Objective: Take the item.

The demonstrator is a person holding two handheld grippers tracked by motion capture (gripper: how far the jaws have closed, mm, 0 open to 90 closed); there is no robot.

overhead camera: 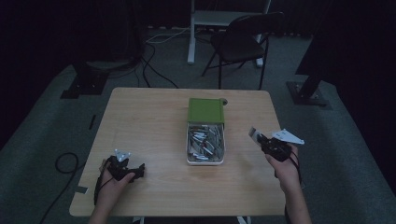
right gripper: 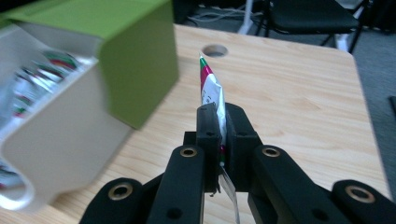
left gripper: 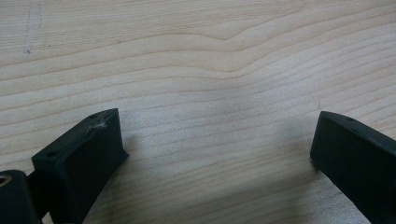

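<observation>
Right tongs (right gripper: 222,122) clamped on sachet (right gripper: 212,95); left tongs (left gripper: 215,154) apart over table (left gripper: 196,60).

Light wood-grain table (overhead camera: 149,121), rounded corners, standing on grey carpet. A round cable hole (overhead camera: 224,101) sits near the far edge. A white box (overhead camera: 205,161) rests near the table's middle, its far half covered by a green lid (overhead camera: 205,110), the open near half full of small packets (overhead camera: 204,141). The left gripper (overhead camera: 136,171) rests on the near-left part of the top.
</observation>
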